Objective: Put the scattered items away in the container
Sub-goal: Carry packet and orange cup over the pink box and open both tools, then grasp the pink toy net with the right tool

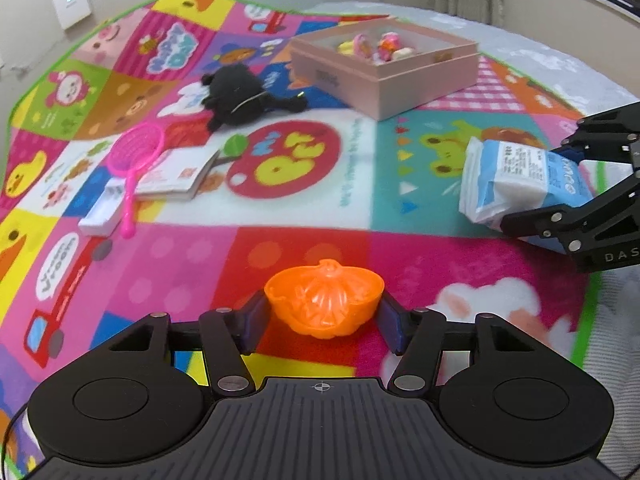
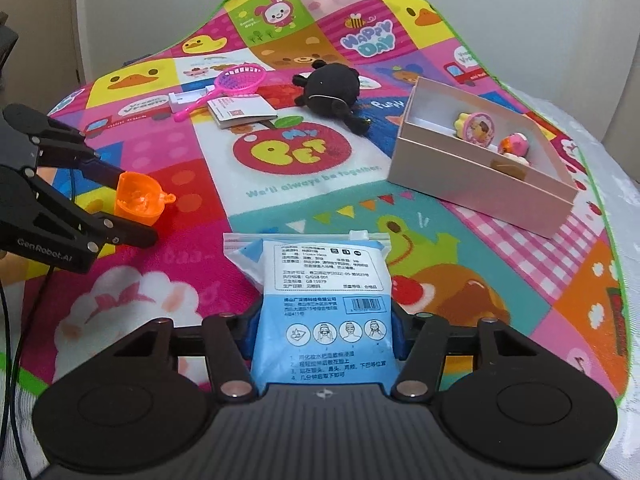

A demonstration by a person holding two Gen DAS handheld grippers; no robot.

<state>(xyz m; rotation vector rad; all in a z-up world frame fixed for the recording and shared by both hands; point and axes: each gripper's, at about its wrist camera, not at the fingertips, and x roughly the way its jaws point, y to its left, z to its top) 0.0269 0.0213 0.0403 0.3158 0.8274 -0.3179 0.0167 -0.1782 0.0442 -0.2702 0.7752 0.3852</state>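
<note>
Your left gripper (image 1: 324,318) is clamped on the orange toy bowl (image 1: 324,300), a blue pad pressed to each side of it, low over the pink and red squares at the near edge of the play mat (image 1: 200,256). Your right gripper (image 2: 325,332) has its fingers closed against the sides of the blue and white packet (image 2: 320,300), which lies near you over the frog picture. The pink box (image 2: 480,184) sits farther off to the right of the mat, open, with a few small toys already inside. Still scattered at the far left are the black plush toy (image 1: 240,96), the pink toy racket (image 1: 138,152), a small booklet (image 1: 180,176) under the racket's handle and a white block (image 1: 102,212) just beside it.
</note>
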